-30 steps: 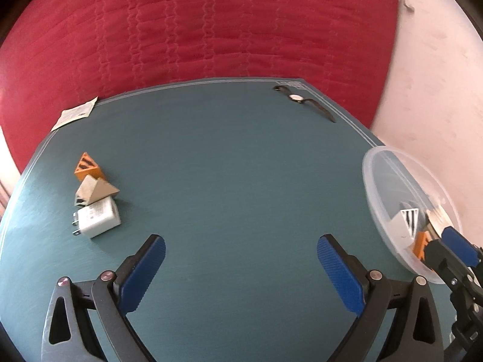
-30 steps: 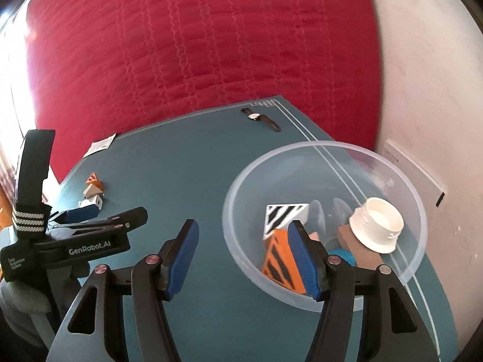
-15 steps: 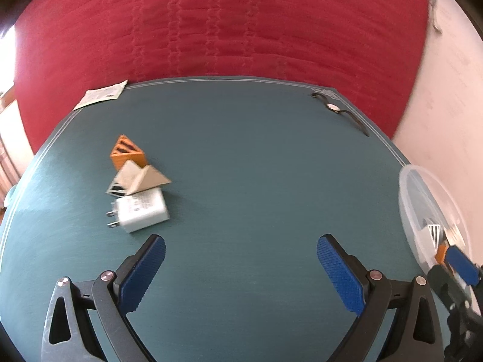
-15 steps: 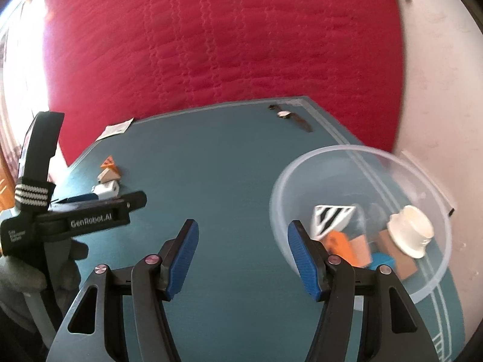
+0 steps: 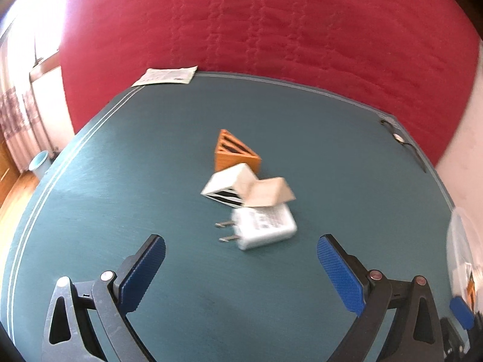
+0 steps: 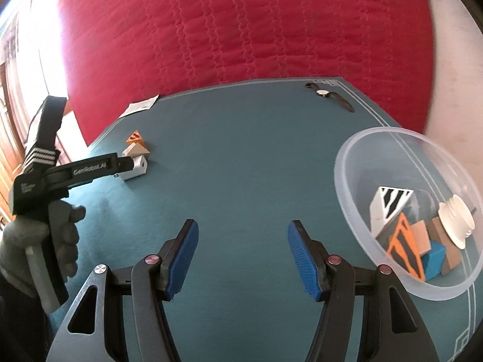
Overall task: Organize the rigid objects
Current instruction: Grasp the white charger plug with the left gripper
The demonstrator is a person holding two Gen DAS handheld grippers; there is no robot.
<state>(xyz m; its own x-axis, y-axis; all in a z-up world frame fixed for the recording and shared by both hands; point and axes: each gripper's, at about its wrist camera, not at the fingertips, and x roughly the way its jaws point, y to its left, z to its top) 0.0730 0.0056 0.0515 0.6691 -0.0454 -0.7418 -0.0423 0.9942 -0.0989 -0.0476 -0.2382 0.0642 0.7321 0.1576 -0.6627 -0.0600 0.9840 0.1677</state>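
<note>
Swinging from the bowl [image 6: 401, 347] toward the charger [image 5: 262, 226] and blocks [image 5: 235, 155], the left gripper [image 5: 241, 268] is arriving spread, ready to collect; the right gripper [image 6: 243, 256] is waiting spread, empty.

In the left wrist view the clear bowl [image 5: 460, 250] is cut off by the right edge, so only a blurred sliver of its rim and a scrap of orange inside it show. The white charger [image 5: 264, 226], the tan wedge block [image 5: 268, 194] and the orange striped block [image 5: 235, 152] are smeared by motion blur, and the print on the charger cannot be read. The wristwatch [image 5: 400, 140] at the far corner of the worktop [image 5: 120, 181] is too small to make out its dial. In the right wrist view the left claw [image 6: 126, 163] covers part of the charger, and the text on the paper slip [image 6: 140, 107] is illegible.
</note>
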